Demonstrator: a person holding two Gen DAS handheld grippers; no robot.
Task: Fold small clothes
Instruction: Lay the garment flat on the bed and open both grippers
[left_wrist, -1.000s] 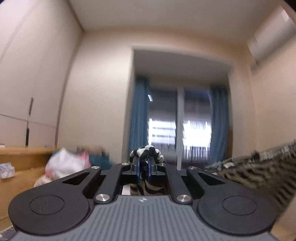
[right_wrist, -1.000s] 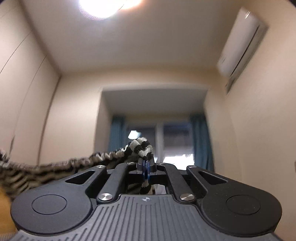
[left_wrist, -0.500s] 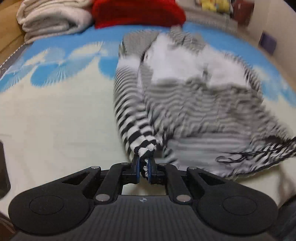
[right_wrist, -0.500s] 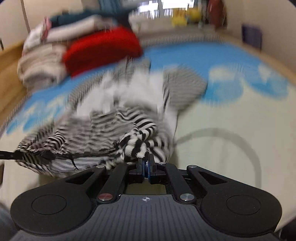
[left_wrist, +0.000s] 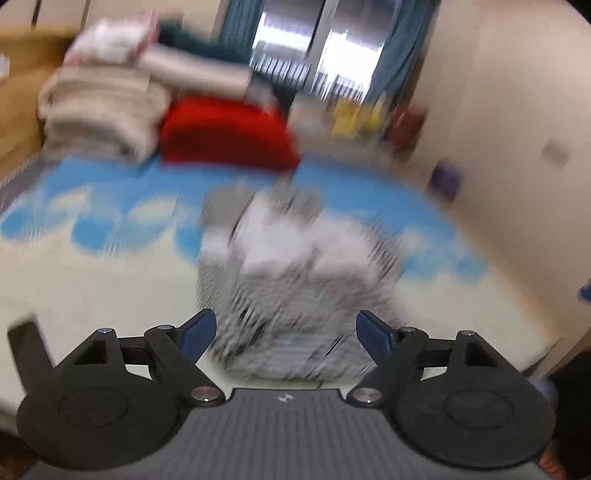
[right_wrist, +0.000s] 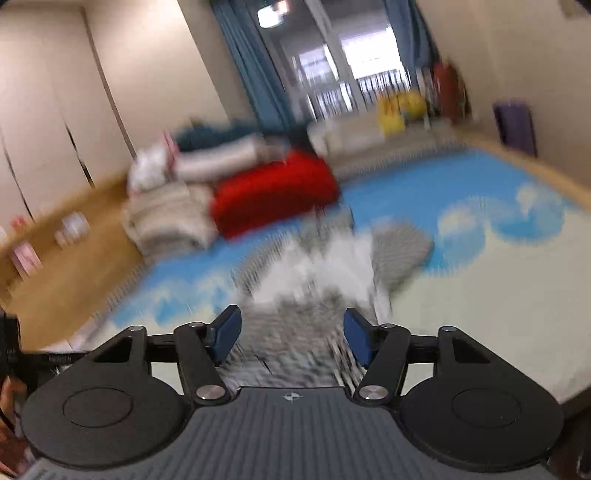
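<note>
A black-and-white striped garment (left_wrist: 295, 280) lies spread on the cream and blue bed cover (left_wrist: 92, 280), blurred by motion. My left gripper (left_wrist: 284, 328) hangs just above its near edge; the jaws are opening wide, and the blue pads (left_wrist: 197, 326) press on nothing. In the right wrist view the same striped garment (right_wrist: 314, 302) lies ahead and under my right gripper (right_wrist: 291, 336), whose jaws are also opening. The cloth shows through the gap between the pads without being pinched.
At the far end of the bed lie a red cushion (left_wrist: 225, 133), folded beige blankets (left_wrist: 99, 110) and a white roll. A wooden ledge (right_wrist: 55, 240) runs along the left. A wall (left_wrist: 517, 129) stands close on the right, blue curtains and a window behind.
Both grippers came down from holding the striped garment up in the air to the bed. Both have let go of its corners; the jaws now stand apart and the garment lies on the cover.
</note>
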